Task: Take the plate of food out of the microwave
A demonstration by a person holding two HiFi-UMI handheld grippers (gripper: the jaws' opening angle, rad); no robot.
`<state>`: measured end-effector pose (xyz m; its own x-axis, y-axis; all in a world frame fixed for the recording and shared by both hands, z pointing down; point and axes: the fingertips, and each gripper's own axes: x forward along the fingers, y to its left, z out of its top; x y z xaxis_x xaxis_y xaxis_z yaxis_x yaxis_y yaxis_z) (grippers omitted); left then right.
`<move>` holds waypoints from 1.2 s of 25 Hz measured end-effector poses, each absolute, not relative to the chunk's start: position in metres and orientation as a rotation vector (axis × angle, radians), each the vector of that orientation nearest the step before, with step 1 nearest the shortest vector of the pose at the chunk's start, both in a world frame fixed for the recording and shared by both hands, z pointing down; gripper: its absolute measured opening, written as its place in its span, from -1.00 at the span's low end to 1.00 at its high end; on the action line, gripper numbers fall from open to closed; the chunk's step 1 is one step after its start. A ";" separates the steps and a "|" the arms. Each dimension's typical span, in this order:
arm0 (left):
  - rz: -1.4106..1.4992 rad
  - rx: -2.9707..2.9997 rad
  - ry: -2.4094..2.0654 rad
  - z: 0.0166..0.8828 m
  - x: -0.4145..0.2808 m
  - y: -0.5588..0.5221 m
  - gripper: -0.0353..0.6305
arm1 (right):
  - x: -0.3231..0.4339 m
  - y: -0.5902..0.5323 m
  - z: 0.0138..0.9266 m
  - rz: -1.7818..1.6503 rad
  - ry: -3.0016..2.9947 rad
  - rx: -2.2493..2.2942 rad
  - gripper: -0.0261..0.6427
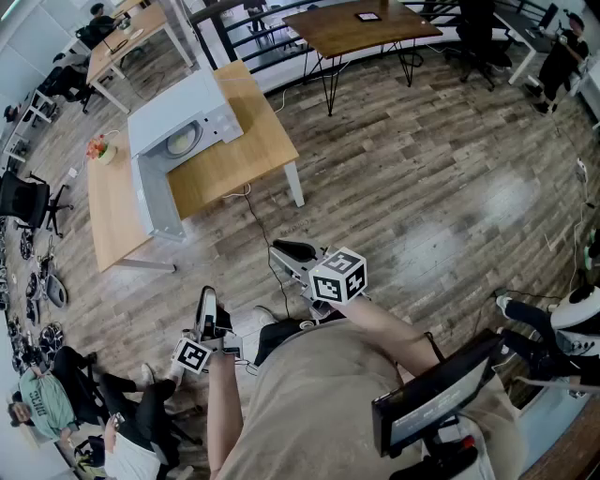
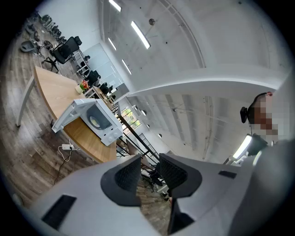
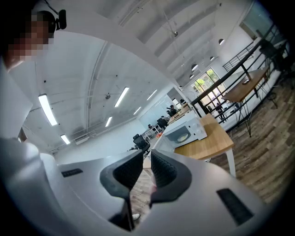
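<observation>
A white microwave stands on a light wooden table at the upper left, a few steps away from me. Its door hangs wide open, and a plate of food shows inside. Both grippers are held close to my body, far from the microwave. My left gripper is open with nothing between its jaws. My right gripper has its jaws almost together on nothing. The microwave shows far off in the left gripper view, and the microwave also shows in the right gripper view.
A small flower pot sits on the table left of the microwave. A cable trails over the wood floor from the table toward me. A dark table stands at the back. Seated people are at the lower left.
</observation>
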<state>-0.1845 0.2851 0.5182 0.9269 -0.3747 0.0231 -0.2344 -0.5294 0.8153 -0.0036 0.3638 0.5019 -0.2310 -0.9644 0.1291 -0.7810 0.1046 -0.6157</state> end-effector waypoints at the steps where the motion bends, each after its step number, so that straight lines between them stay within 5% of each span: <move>1: -0.189 2.150 -0.432 0.518 -0.183 0.287 -0.51 | -0.003 0.366 0.503 -0.852 2.082 -1.718 -0.74; 30: -0.062 2.178 -0.430 0.568 -0.208 0.184 -0.51 | -0.044 0.262 0.546 -1.062 1.975 -1.504 -0.66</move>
<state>-0.2076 0.1836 0.5677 0.9387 -0.3268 0.1099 -0.2823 -0.5455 0.7891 -0.0442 0.2625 0.5461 -0.3134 -0.9439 0.1044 -0.6076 0.1148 -0.7859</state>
